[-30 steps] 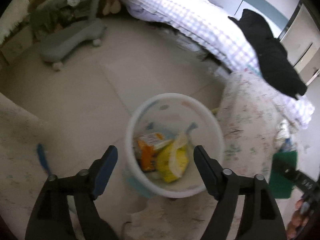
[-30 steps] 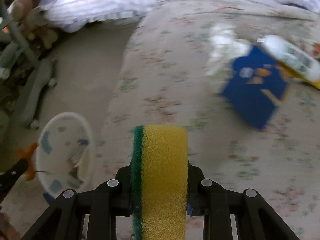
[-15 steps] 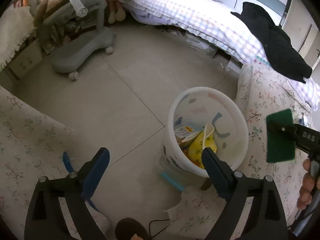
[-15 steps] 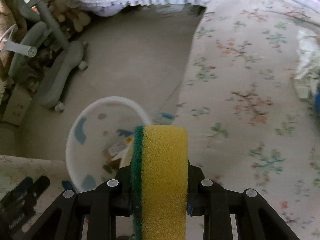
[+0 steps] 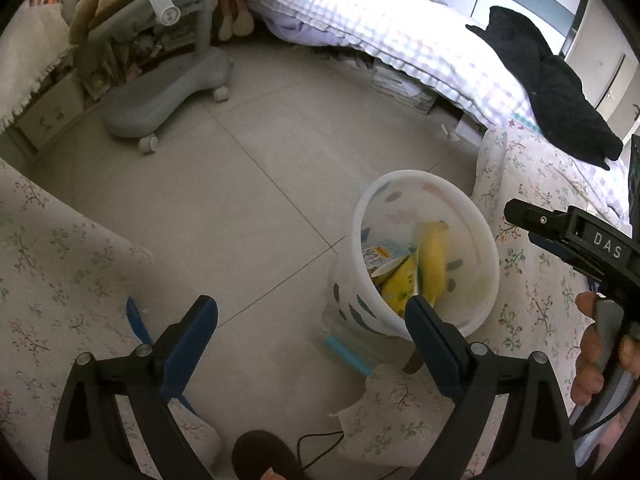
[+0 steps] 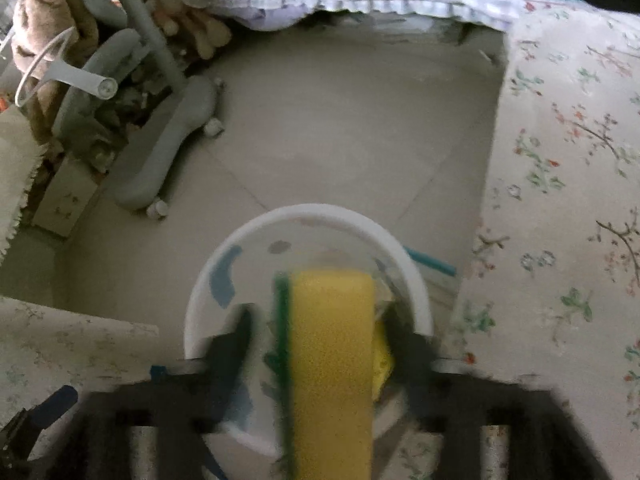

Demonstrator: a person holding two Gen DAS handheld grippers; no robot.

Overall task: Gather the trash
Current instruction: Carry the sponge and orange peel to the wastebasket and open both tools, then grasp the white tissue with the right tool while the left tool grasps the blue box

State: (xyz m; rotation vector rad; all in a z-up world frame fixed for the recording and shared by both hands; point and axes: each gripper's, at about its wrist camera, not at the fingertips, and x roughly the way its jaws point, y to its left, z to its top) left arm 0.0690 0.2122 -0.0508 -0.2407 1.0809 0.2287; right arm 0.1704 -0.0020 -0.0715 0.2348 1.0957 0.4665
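A white waste bin (image 5: 486,236) with coloured patches stands on the tiled floor and holds yellow and orange wrappers (image 5: 394,280). A yellow and green sponge (image 5: 432,260) is inside the bin's mouth, blurred, free of any gripper; it also shows in the right wrist view (image 6: 332,360), between the parted jaws over the bin (image 6: 312,213). My right gripper (image 6: 320,332) is open directly above the bin; it shows from the side in the left wrist view (image 5: 516,212). My left gripper (image 5: 310,320) is open and empty, low beside the bin.
Floral-covered furniture (image 5: 540,312) flanks the bin on the right and left (image 5: 48,280). A grey wheeled chair base (image 5: 160,92) stands at the back left. A bed with checked bedding (image 5: 400,36) and a black garment (image 5: 552,92) lies behind. A teal stick (image 5: 348,354) lies by the bin.
My right gripper has swung from the floral surface to above the bin and opened, letting go of the sponge, which is now in the bin's mouth. The left gripper drew back.
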